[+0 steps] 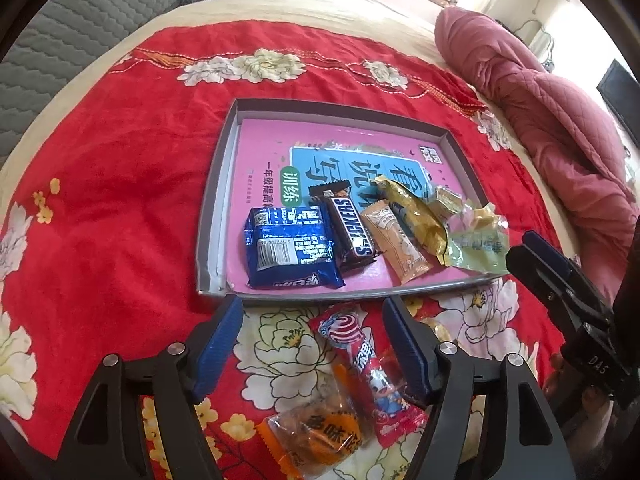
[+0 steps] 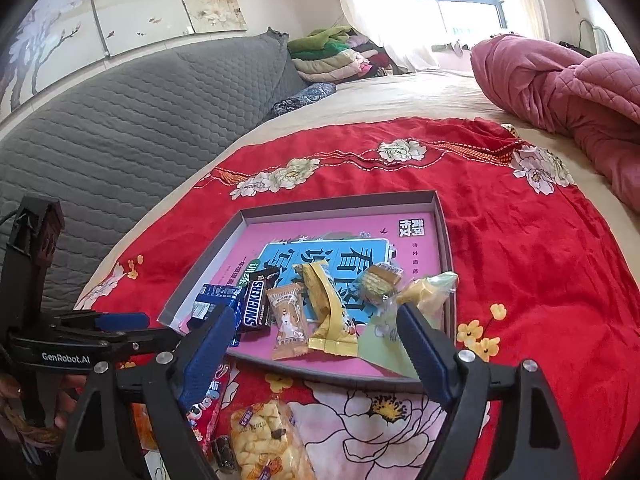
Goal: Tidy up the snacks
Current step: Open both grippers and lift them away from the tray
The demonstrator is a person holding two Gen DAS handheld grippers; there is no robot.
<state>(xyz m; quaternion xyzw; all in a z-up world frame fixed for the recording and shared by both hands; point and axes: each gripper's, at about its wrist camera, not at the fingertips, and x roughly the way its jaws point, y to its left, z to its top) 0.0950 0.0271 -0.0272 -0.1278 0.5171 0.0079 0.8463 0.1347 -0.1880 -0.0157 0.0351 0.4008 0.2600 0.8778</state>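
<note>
L claw (image 1: 312,320) wide, empty | R claw (image 2: 316,328) wide, empty | 6 snacks in tray (image 1: 224,152)

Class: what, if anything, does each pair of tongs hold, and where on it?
Nothing. Left tongs and right tongs both stand open and empty.

A shallow tray (image 1: 218,184) sits on a cloth (image 1: 120,200) spread over the bed (image 2: 400,92). Several snack packets (image 1: 360,232) lie in a row along the tray's near edge. More packets (image 1: 360,364) lie on the cloth, before that edge.
</note>
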